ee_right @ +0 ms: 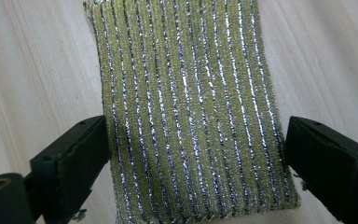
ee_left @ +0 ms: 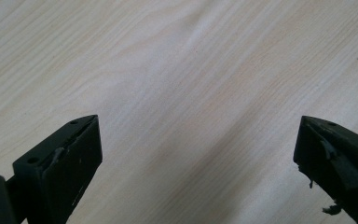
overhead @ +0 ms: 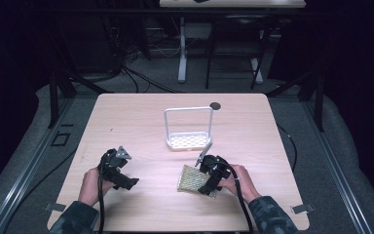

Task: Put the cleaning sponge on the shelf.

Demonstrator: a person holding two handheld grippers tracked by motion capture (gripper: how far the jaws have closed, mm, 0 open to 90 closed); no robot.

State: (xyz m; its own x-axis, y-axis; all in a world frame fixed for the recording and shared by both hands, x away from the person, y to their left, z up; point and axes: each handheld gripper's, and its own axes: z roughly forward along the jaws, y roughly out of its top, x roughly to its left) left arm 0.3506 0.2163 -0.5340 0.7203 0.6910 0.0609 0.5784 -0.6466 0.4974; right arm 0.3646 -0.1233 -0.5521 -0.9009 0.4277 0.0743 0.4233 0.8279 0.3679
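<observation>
Already the R gripper [ee_right: 196, 154] straddled the flat yellow-green, silver-striped scouring pad [ee_right: 186, 116] on the table's near-right; jaws wide, gripping nothing, pad's long axis along them. L gripper [ee_left: 196, 154] gaped over bare wood.

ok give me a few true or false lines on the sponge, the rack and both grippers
1. The right gripper has its jaws spread to either side of the yellow-green scouring sponge. True.
2. The sponge lies in the white rack. False: it lies flat on the table, nearer the person than the rack.
3. The left gripper is shut on the sponge. False: its jaws stand wide apart over bare wood.
4. The rack has a tall loop handle. True.
</observation>
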